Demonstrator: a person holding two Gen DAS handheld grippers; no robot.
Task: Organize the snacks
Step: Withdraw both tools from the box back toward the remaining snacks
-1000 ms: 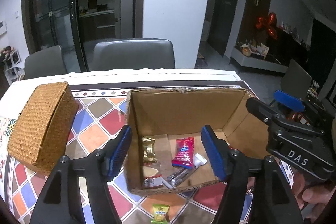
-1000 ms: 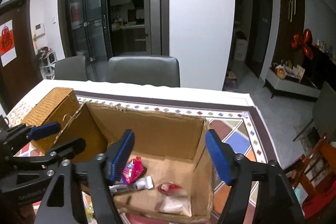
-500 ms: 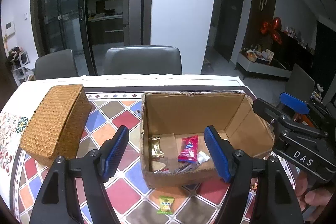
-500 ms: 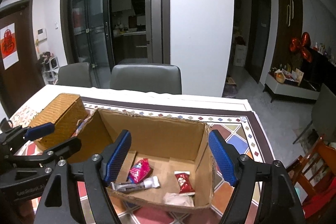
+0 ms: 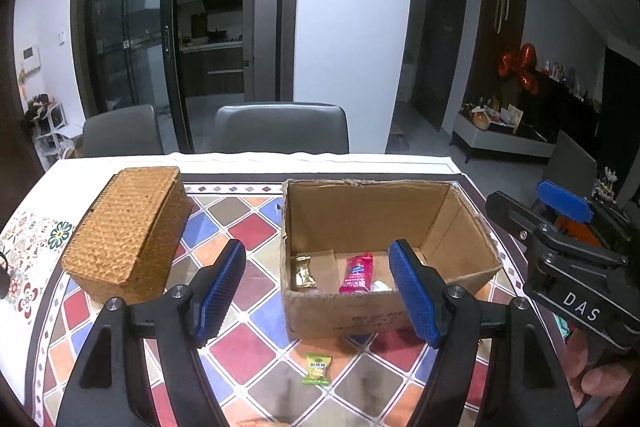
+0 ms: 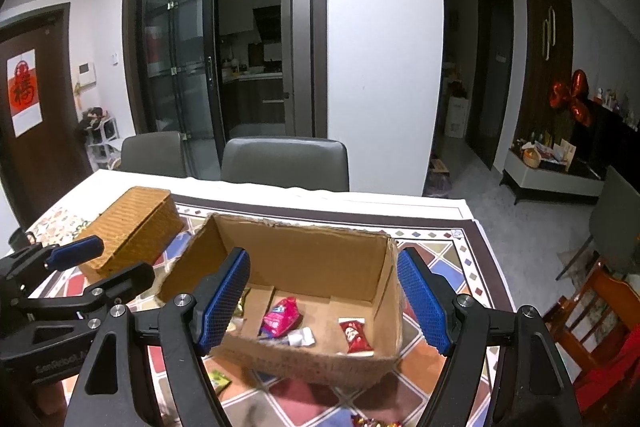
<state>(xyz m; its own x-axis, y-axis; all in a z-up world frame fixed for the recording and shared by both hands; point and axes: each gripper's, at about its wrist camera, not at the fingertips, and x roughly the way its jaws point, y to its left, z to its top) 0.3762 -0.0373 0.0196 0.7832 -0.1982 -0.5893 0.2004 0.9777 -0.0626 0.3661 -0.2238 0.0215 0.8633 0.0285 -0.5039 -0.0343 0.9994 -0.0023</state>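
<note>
An open cardboard box (image 5: 384, 211) (image 6: 304, 251) stands on the tiled tablecloth. Inside lie a gold packet (image 5: 303, 271), a pink packet (image 5: 357, 273) (image 6: 280, 315), a red packet (image 6: 355, 335) and a white wrapper (image 6: 302, 337). A green candy packet (image 5: 318, 369) (image 6: 219, 381) lies on the table in front of the box. My left gripper (image 5: 318, 301) is open and empty, above the table before the box. My right gripper (image 6: 323, 301) is open and empty, above the box's near side.
A closed wicker box (image 5: 128, 231) (image 6: 132, 227) sits left of the cardboard box. Two grey chairs (image 5: 280, 127) stand behind the table. A red wrapper (image 6: 372, 422) lies at the table's near edge. A wooden chair (image 6: 592, 311) stands on the right.
Both grippers have pulled back and up from the box, so it looks smaller and farther. Both stay open and empty.
</note>
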